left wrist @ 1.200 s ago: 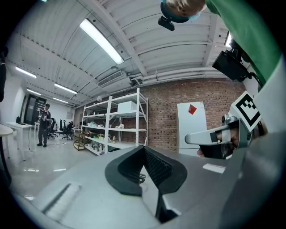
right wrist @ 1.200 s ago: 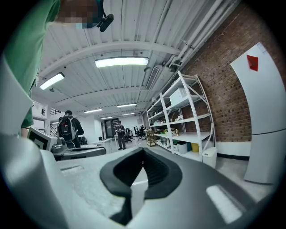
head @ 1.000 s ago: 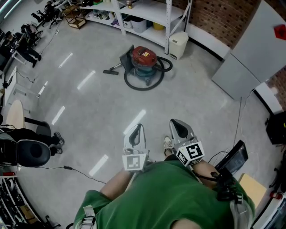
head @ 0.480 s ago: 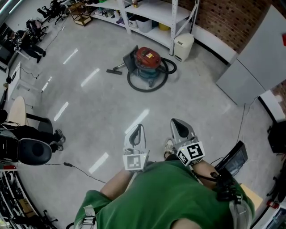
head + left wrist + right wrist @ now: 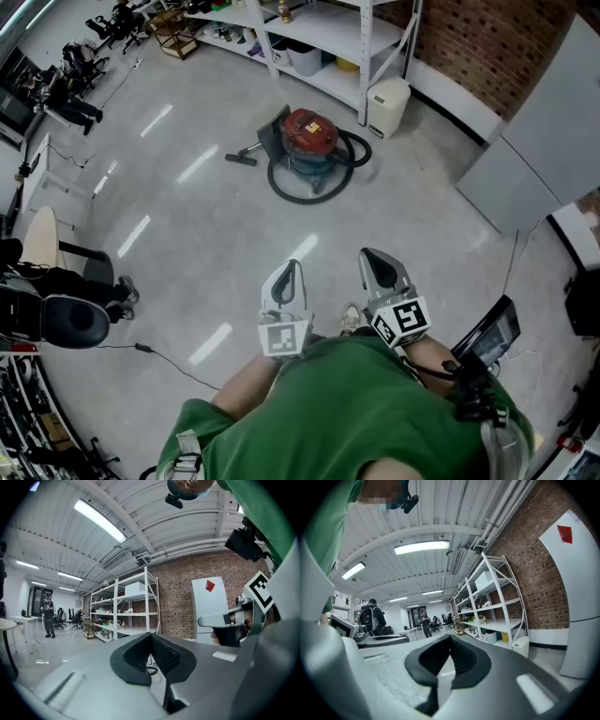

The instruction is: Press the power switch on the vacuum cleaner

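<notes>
Only the head view shows the vacuum cleaner (image 5: 307, 132). It is a red-topped canister standing on the grey floor (image 5: 206, 234), well apart from the person, with its dark hose (image 5: 300, 195) looped around it and the nozzle (image 5: 238, 157) lying out to its left. It sits just in front of the white shelving (image 5: 323, 28), near a small white bin (image 5: 388, 105). Its power switch is too small to pick out.

In the same view the left gripper (image 5: 286, 279) and the right gripper (image 5: 375, 269) are held side by side close to the green shirt (image 5: 347, 412), both pointing forward toward the vacuum cleaner and touching nothing.

The left gripper view looks level across the room. The left gripper (image 5: 151, 637) has its black pads meeting at the tip with nothing between them. Beyond it are the shelving, a brick wall (image 5: 176, 602) and a white cabinet (image 5: 208, 609), and the right gripper (image 5: 224, 619) shows at the right edge. A dark curve in the slit below the pads may be the hose.

The right gripper view shows the right gripper (image 5: 450, 640) closed the same way and empty. This view alone shows a person with a backpack (image 5: 371, 616) far across the room, and it also takes in the shelving and the white bin (image 5: 520, 645).
</notes>
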